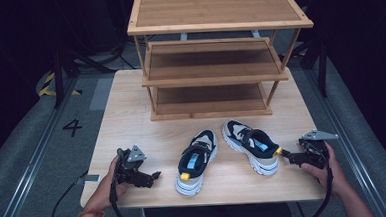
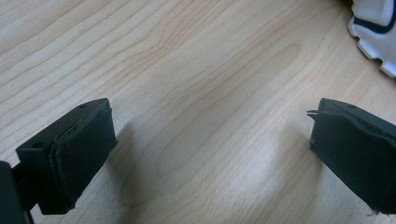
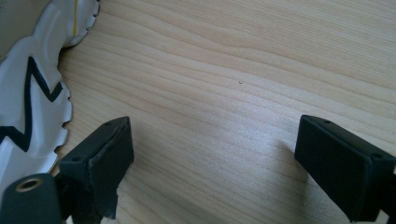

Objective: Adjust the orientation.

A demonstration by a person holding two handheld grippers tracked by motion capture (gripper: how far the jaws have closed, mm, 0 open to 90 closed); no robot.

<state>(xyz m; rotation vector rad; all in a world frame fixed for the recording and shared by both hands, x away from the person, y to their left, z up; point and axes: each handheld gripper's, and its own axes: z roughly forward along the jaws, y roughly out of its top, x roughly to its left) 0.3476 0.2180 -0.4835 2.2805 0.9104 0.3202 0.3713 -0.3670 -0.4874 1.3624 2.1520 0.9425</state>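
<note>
Two navy, white and tan sneakers lie on the wooden table (image 1: pixel 131 116). The left shoe (image 1: pixel 197 161) points toward the table's front edge; the right shoe (image 1: pixel 251 144) lies angled beside it. My left gripper (image 1: pixel 153 177) rests low at the front left, open, with bare wood between its jaws; the left shoe's white sole (image 2: pixel 376 35) peeks in at the upper right of the left gripper view. My right gripper (image 1: pixel 285 154) is open just right of the right shoe's heel, whose white sole (image 3: pixel 28 107) runs along the left of the right gripper view.
A three-tier bamboo shoe rack (image 1: pixel 213 62) stands at the back of the table, its shelves bare. Bare tabletop lies between the rack and the shoes. Grey floor with a painted number 4 (image 1: pixel 73 127) lies to the left.
</note>
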